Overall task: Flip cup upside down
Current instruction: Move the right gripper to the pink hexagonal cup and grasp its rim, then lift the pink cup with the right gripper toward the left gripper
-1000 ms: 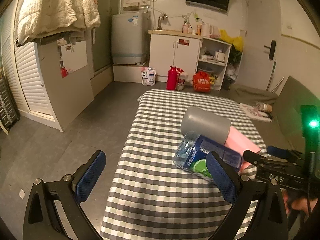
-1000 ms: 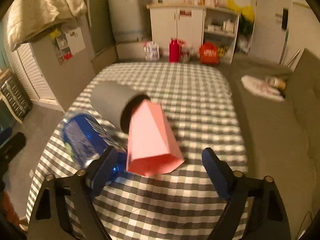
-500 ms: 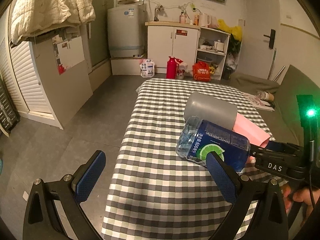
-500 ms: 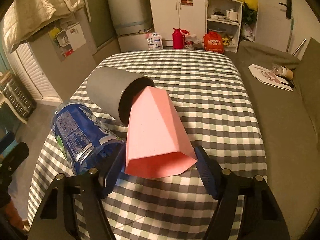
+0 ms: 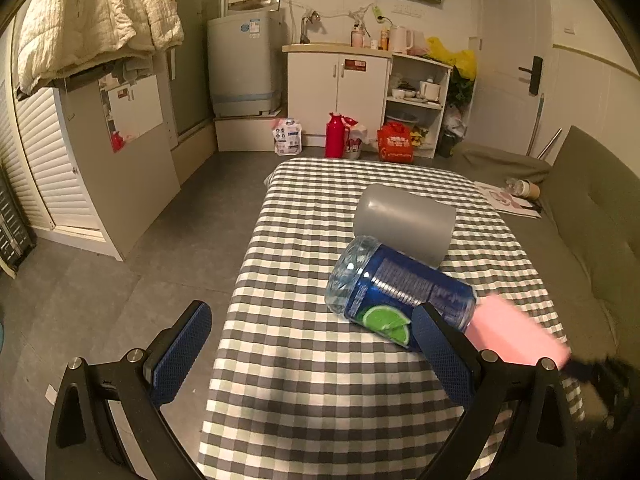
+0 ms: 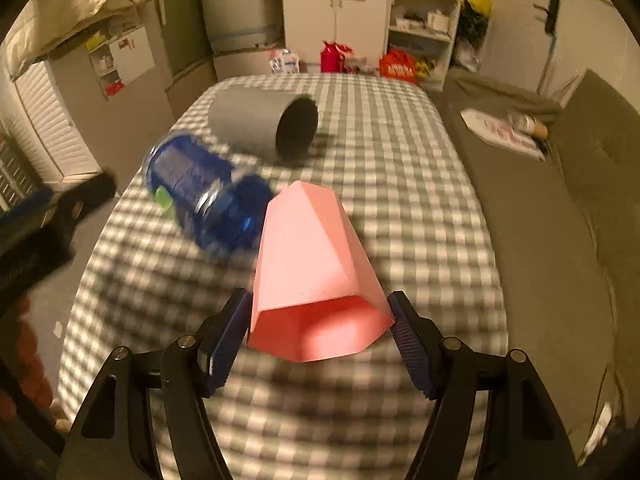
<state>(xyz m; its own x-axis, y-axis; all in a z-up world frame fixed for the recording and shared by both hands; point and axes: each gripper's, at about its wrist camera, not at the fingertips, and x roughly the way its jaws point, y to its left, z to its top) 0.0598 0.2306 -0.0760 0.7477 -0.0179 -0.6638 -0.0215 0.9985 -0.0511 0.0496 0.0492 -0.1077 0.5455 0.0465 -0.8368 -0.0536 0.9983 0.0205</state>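
Observation:
A pink faceted cup is held between the fingers of my right gripper, its open mouth toward the camera and its base pointing away. It is lifted clear of the grey cup. In the left wrist view the pink cup shows blurred at the right, beside the bottle. My left gripper is open and empty above the near left edge of the checked table.
A grey cup lies on its side mid-table, mouth toward the right gripper. A blue plastic bottle lies beside it. A grey sofa runs along the table's right side. Bare floor lies to the left.
My right gripper has closed on the pink cup and pulled it back out of the grey cup's mouth, lifting it. The left gripper has shifted slightly and stays open.

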